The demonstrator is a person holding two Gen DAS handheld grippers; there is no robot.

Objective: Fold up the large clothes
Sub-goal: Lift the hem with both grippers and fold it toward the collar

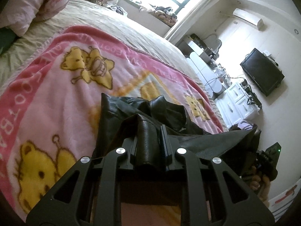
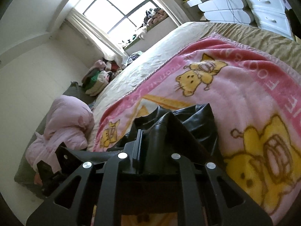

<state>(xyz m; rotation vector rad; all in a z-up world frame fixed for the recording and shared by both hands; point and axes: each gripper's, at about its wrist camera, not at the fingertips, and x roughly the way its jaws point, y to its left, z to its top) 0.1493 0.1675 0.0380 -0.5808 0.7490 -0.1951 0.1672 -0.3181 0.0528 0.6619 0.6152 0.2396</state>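
Black jacket: edge stretched between left gripper and right gripper, both clenched on it, bulk apparently heaped ahead on blanket.

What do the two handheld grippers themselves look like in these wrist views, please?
Both the left gripper and right gripper are matte black, with angular linkage arms with triangular cutouts, round silver pivot caps and flat black fingers. No cables or sleeves show.
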